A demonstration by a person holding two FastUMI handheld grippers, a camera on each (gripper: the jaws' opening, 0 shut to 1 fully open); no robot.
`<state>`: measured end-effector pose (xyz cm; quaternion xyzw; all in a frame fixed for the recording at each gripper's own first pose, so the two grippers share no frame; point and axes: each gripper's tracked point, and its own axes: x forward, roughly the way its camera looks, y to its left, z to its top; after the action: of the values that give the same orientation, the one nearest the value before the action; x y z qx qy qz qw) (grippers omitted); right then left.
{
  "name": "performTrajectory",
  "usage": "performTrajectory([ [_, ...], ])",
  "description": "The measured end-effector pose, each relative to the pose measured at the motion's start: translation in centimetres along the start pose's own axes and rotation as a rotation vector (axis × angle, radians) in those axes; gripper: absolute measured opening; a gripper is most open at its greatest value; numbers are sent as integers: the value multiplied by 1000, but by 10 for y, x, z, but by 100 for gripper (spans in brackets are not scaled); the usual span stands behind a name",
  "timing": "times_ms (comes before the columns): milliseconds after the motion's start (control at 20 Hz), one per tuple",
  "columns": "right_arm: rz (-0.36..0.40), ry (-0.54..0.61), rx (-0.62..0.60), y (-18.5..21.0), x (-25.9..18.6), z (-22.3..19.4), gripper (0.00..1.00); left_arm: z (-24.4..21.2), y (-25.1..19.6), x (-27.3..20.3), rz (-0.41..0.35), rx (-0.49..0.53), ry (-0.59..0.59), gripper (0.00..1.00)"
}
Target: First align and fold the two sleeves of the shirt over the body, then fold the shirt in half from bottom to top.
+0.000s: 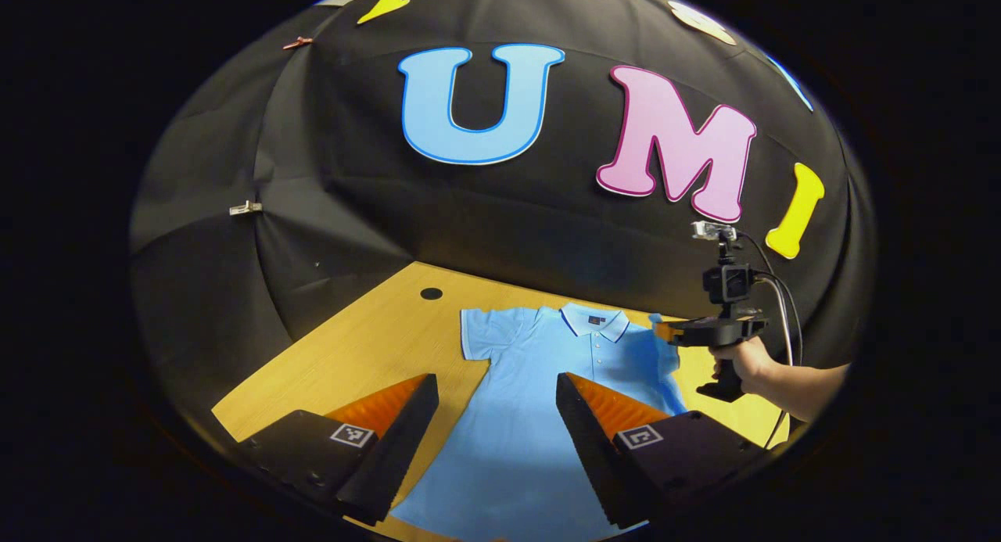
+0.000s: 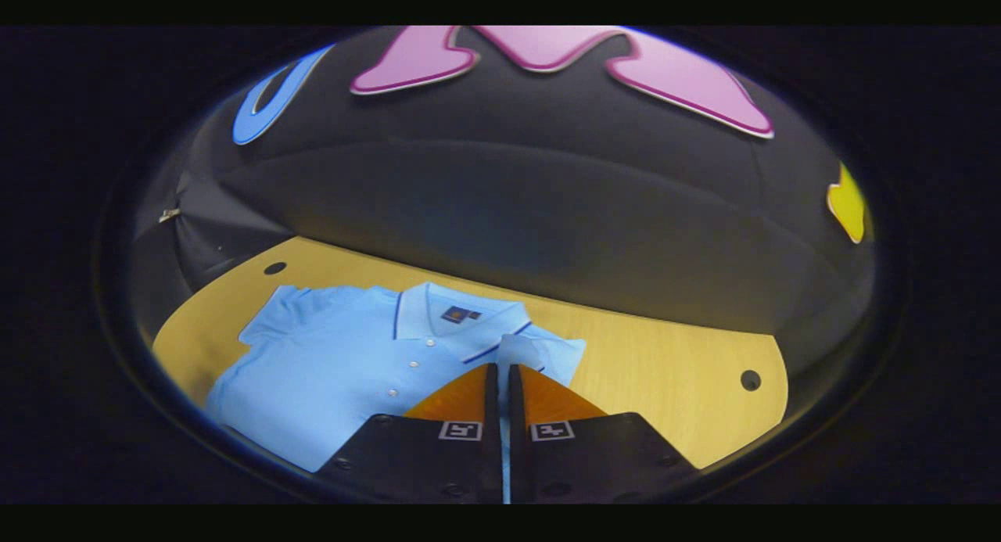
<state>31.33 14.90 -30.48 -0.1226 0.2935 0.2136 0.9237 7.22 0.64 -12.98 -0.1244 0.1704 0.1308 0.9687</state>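
1. Light-blue polo shirt (image 1: 539,393) lies flat on the wooden table (image 1: 367,346).
2. Left gripper (image 1: 494,393) hovers wide open above it.
3. Right gripper (image 2: 503,379) pinches the shirt's right sleeve (image 2: 522,353).

Black cloth wall (image 1: 485,213) behind a wooden table (image 1: 367,346) with a round hole (image 1: 431,293).

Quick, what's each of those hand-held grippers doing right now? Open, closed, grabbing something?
Left hand-held gripper: open, holding nothing, above the shirt.
Right hand-held gripper: closed on the shirt's sleeve, which is pinched between its fingers.
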Motion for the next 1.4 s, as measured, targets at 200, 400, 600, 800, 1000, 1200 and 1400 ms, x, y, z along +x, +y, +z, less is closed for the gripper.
performTrajectory([
  [200, 64, 9, -41, 59, 6, 1, 6, -13, 22, 4, 21, -44, 16, 97],
  [400, 124, -2, -69, 96, -3, 4, 36, -14, 35, 14, 30, -66, 11, 96],
  [600, 134, -11, -44, 96, -32, 2, 89, -7, 39, 37, 11, -81, 4, 96],
  [800, 104, -34, -31, 73, -65, -5, 92, 8, 50, 79, 12, -69, -13, 96],
  [1000, 85, -58, -39, 46, -99, -6, 98, 18, 60, 132, 19, -69, 3, 97],
  [1200, 58, -73, -25, 21, -135, -9, 98, 19, 64, 189, 24, -66, 29, 96],
  [1400, 34, -121, -36, 0, -170, -5, 96, 13, 65, 251, 19, 70, 65, 96],
])
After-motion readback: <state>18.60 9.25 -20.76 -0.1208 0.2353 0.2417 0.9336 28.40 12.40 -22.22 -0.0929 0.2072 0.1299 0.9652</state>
